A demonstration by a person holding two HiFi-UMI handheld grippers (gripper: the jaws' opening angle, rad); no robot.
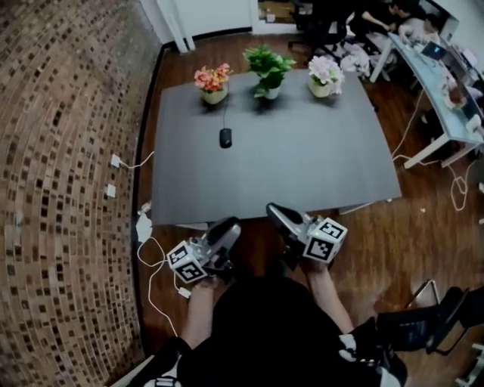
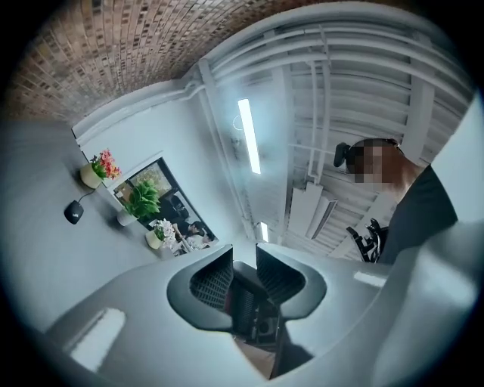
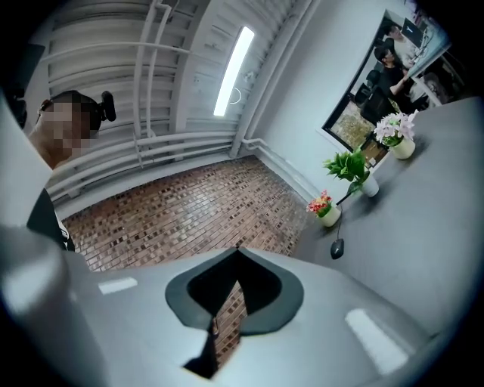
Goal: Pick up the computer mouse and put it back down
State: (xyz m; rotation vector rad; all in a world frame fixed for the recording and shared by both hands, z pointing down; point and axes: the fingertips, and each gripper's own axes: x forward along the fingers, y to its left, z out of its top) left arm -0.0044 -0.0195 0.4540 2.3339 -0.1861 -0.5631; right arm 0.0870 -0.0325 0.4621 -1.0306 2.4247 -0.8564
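Head view: small black corded computer mouse [image 1: 225, 137] lies on the grey rectangular bench [image 1: 302, 174], near the far edge, just in front of a pot of pink and orange flowers [image 1: 212, 82]. The left gripper [image 1: 229, 227] and right gripper [image 1: 277, 213] are held at the bench's near edge, well apart from the mouse.

Left gripper view: jaws drawn close, only a narrow slit between them, holding nothing.

Right gripper view: jaws together and empty, with the mouse on the bench well beyond them.

Place: office
Far right: people [image 1: 393, 15] at a long desk [image 1: 446, 125] with a laptop [image 1: 434, 50]
Wood floor [image 1: 393, 227]: swivel chair [image 1: 412, 325], cables [image 1: 456, 189]
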